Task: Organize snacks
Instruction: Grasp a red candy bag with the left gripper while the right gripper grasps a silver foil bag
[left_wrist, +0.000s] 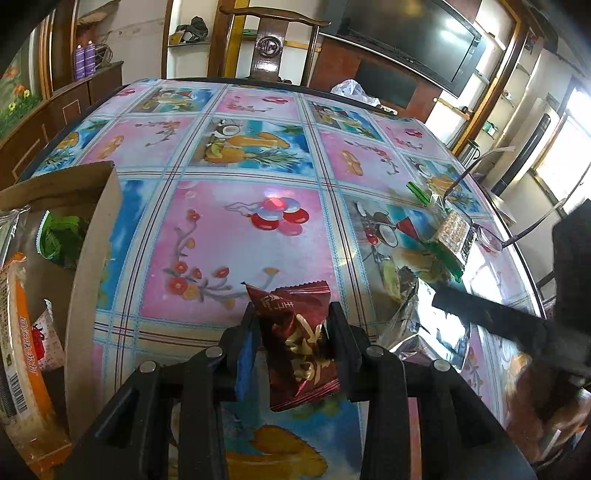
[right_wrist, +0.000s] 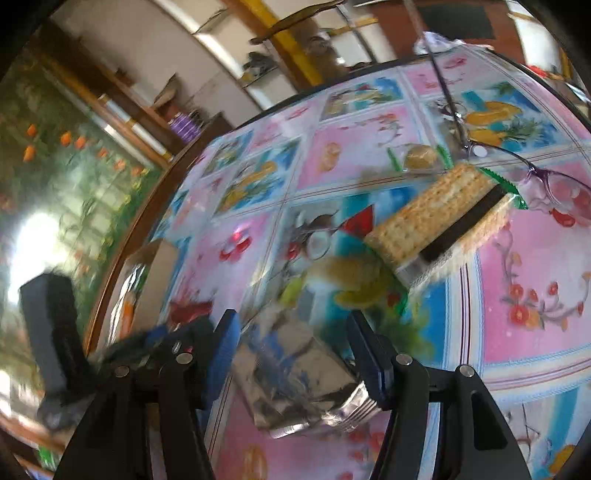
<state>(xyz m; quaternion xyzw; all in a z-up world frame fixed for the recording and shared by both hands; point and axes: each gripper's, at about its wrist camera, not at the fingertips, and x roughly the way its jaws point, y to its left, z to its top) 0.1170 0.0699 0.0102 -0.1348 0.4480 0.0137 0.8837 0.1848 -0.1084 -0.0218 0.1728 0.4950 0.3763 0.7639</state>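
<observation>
Left jaws (left_wrist: 291, 325) clamping red snack packet (left_wrist: 299, 347), right jaws (right_wrist: 291, 354) apart astride silver packet (right_wrist: 299, 373), cardboard box (left_wrist: 92, 236) holding wrapped snacks

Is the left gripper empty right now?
No, the left gripper is clamped on a dark red snack packet, which hangs between its fingers above the patterned tablecloth.

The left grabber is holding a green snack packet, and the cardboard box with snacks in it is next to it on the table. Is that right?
Not quite: the packet is dark red, not green. The left wrist view shows the left gripper shut on a dark red snack packet. The rest holds: the cardboard box with snacks inside stands beside it on the table.
</observation>
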